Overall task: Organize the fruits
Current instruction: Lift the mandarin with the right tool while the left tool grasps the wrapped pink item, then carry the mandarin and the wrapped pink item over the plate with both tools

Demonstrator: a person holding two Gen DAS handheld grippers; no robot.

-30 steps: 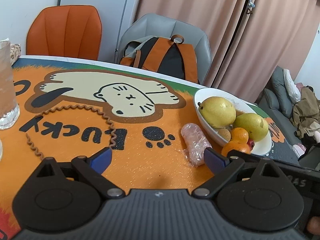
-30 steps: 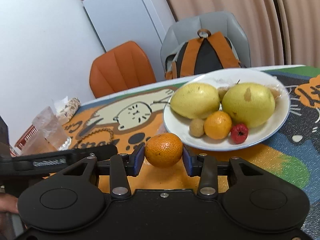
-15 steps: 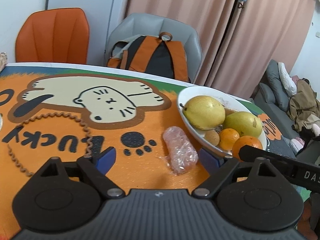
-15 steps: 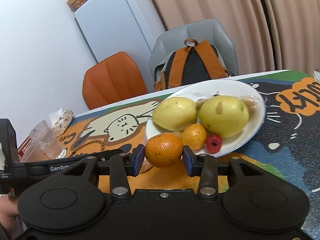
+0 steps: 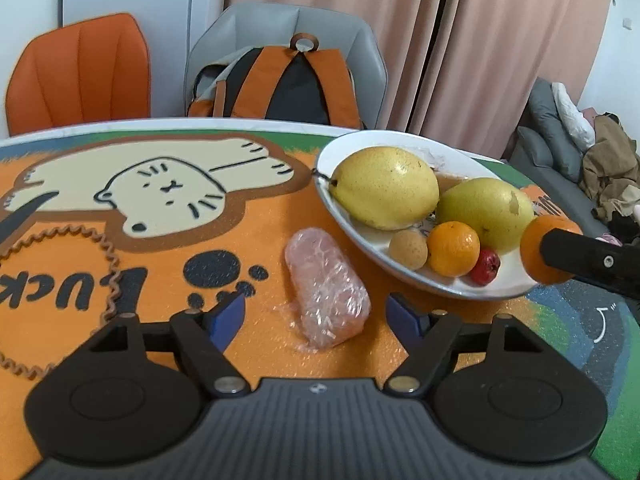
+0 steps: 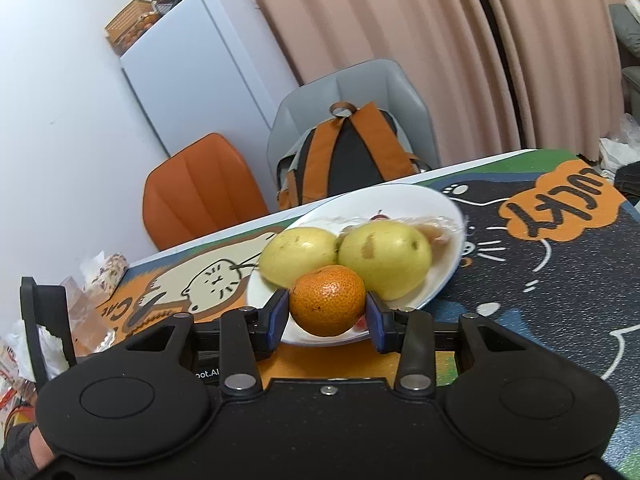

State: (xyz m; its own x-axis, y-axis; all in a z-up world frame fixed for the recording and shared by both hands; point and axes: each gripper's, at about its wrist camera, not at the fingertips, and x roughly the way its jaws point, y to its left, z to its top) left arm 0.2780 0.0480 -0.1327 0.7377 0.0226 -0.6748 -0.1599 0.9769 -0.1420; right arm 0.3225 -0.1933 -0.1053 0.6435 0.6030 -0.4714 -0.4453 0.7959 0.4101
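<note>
**Right gripper carrying mandarin at plate's edge**

The right gripper (image 6: 327, 313) is pinching a mandarin (image 6: 327, 306) at the white plate's (image 5: 352, 224) three o'clock rim. The left gripper (image 5: 316, 316) is gaping wide around the wrapped fruit (image 5: 326, 286), at the plate's eight o'clock.

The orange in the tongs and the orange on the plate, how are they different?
The held orange is pinched between the right tongs, above the plate's near edge; the plate orange rests among the fruit. The held orange looks darker; the plate orange looks brighter, more yellow. Both are round and orange.
</note>
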